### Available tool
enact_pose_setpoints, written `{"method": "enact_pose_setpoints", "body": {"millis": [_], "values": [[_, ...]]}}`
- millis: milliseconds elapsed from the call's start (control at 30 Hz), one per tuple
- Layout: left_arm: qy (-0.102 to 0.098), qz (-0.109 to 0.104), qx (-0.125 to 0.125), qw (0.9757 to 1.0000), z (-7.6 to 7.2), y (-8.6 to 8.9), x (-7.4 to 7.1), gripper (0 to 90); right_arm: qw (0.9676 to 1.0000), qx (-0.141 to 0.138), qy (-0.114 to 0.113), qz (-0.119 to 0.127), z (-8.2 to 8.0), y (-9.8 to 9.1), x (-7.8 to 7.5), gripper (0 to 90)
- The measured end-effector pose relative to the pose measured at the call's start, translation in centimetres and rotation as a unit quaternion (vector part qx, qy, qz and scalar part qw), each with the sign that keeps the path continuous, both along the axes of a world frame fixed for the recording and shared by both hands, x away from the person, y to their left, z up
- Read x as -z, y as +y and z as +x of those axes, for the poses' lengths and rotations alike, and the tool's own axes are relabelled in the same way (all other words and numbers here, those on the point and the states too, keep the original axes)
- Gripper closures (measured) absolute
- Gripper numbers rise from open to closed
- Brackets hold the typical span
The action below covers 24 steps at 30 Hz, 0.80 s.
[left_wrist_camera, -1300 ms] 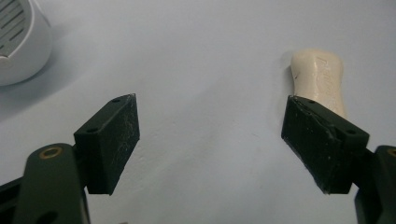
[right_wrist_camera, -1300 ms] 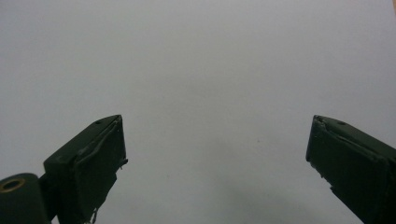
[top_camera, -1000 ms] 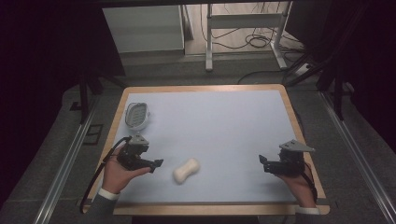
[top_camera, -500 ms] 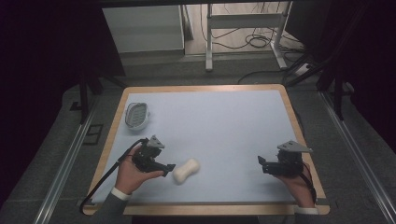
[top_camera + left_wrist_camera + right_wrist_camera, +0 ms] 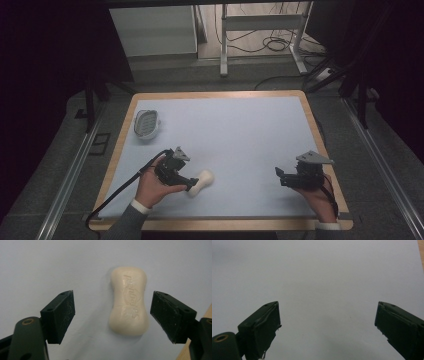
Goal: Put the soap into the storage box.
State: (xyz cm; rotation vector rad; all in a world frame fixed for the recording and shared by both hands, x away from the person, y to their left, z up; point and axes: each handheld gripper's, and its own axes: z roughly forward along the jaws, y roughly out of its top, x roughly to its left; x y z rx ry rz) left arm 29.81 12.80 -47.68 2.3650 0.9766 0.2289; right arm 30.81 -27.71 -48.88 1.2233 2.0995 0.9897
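A pale cream, peanut-shaped bar of soap lies flat on the light blue counter with a wooden edge, near the front and a bit to the left. In the left gripper view the soap has raised letters on its top, and it sits on the blue top between the two black jaws. The jaws are spread wide, one on each side of the soap, and there is a gap on both sides, so they do not touch it.

The left gripper is held in the person's left hand, low over the counter and right up by the soap. A black cable runs from it to the front left edge.

The right gripper is held in the person's right hand near the front right of the counter, well apart from the soap. In the right gripper view its jaws are spread wide too, with plain blue counter between them.

A small white oval soap dish with a ridged bottom sits near the left edge of the counter, farther back, away from the soap.
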Motion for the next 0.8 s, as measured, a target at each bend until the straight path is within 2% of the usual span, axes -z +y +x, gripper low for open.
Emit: {"method": "enact_pose_setpoints", "body": {"millis": [233,267,600,667,800], "values": [[0.026,0.005,0.004,0.9996,0.1,-1.1,0.7,24.4,1.0,-0.001,0.0,-0.002,0.1,-0.1,0.1,6.1],[0.03,0.013,0.006,0.9994,0.1,-1.6,1.0,25.2,1.0,-0.001,0.001,-0.003,0.1,-0.1,0.2,6.2],[0.056,0.035,0.011,0.9978,0.8,-3.5,2.6,31.5,1.0,-0.002,-0.002,-0.006,-0.1,-0.1,0.1,6.2],[0.055,0.043,0.01,0.9975,0.8,-3.5,2.9,32.9,1.0,-0.002,-0.002,-0.006,-0.1,-0.2,0.1,6.2],[0.055,0.046,0.009,0.9974,0.7,-3.7,3.1,35.5,1.0,0.003,-0.003,-0.004,-0.1,-0.4,0.0,6.3]]}}
